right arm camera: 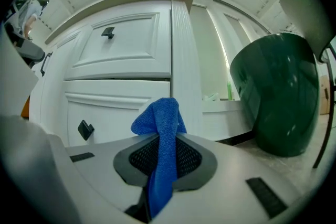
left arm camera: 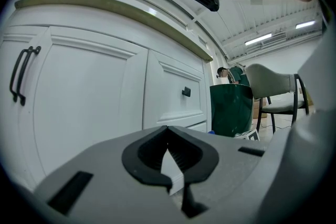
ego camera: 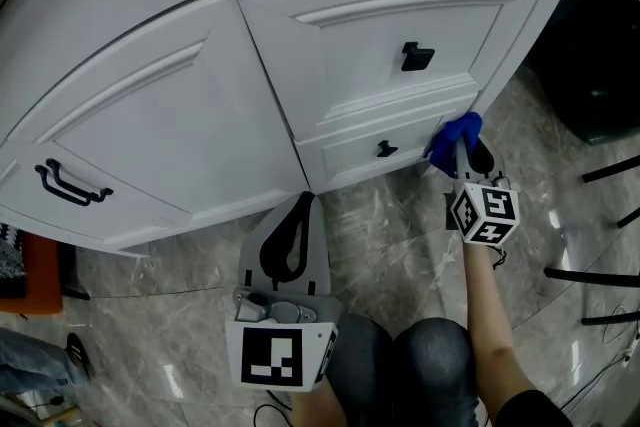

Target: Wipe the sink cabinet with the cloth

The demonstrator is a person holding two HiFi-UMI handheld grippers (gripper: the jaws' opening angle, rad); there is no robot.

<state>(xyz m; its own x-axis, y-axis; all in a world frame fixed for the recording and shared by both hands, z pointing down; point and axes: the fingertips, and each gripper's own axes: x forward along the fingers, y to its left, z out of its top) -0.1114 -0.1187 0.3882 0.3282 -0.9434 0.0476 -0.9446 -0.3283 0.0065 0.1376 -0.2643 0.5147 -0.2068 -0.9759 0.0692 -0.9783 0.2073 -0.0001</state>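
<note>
Nearest, at the bottom of the head view, the left gripper (ego camera: 300, 215) hangs over the grey marble floor (ego camera: 400, 245) just in front of the person's knees (ego camera: 400, 365). Its jaws are pressed together with nothing between them, and it stays clear of the white sink cabinet (ego camera: 190, 105). To the right and farther off, the right gripper (ego camera: 463, 153) is clenched on the blue cloth (ego camera: 455, 132). The cloth's bunched end stands up past the jaws at the cabinet's lower right corner, against the fluted corner post (right arm camera: 184, 60) just right of the lower drawer (ego camera: 360, 147). A dark green bin (right arm camera: 278, 97) stands on the floor to the right of that corner.
</note>
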